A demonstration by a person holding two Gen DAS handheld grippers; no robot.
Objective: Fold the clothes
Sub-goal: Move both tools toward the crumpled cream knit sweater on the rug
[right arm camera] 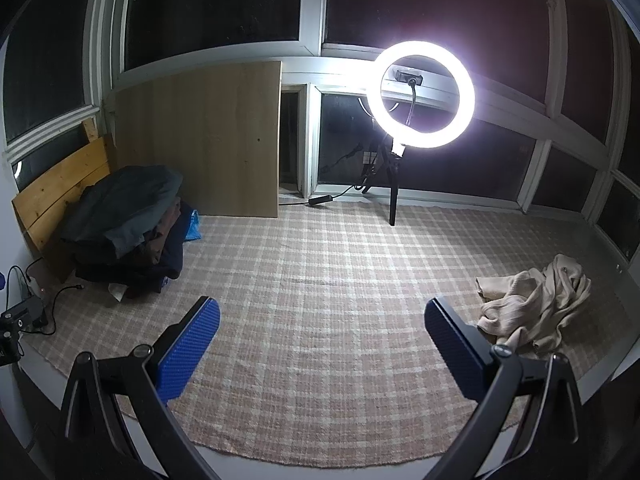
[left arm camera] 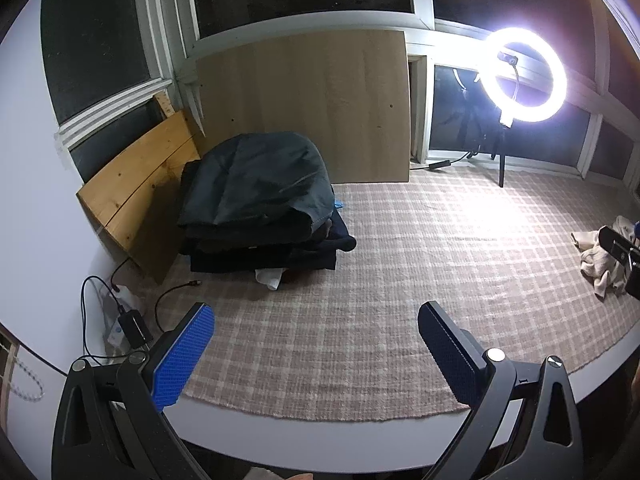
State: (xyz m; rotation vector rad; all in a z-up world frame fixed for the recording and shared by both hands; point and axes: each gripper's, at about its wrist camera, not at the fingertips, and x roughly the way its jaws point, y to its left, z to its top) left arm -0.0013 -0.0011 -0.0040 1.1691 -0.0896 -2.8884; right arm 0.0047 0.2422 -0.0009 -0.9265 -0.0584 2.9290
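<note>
Left gripper (left arm camera: 316,320): I have it spread wide with nothing between the blue pads, hovering over the checked rug (left arm camera: 400,264)
Right gripper (right arm camera: 322,316): I see it spread wide too, holding nothing, over the same rug (right arm camera: 340,280)
Left pad: the blue ribbed pad (left arm camera: 180,360) on the left finger faces inward and is well lit; the opposite pad looks dark in shade
Folded pile: a stack of dark clothes (left arm camera: 260,200) sits at the far left of the rug, a grey-green garment on top, something white poking out from under the bottom; from my right camera the same stack (right arm camera: 128,220) shows brown and navy layers beneath
Loose garment: a crumpled beige garment (right arm camera: 540,304) lies on the rug to the right, just beyond my right gripper's right finger; in the left view it shows at the far right edge (left arm camera: 600,264), partly hidden by a black piece of the other gripper
Boards: a pale board (left arm camera: 308,108) and a pine plank panel (left arm camera: 136,192) lean against the window wall behind the pile
Light: a ring light (right arm camera: 420,94) on a tripod stands at the far edge of the rug, glaring
Cables: black leads and a small black adapter (left arm camera: 134,326) lie on the white surface left of the rug
</note>
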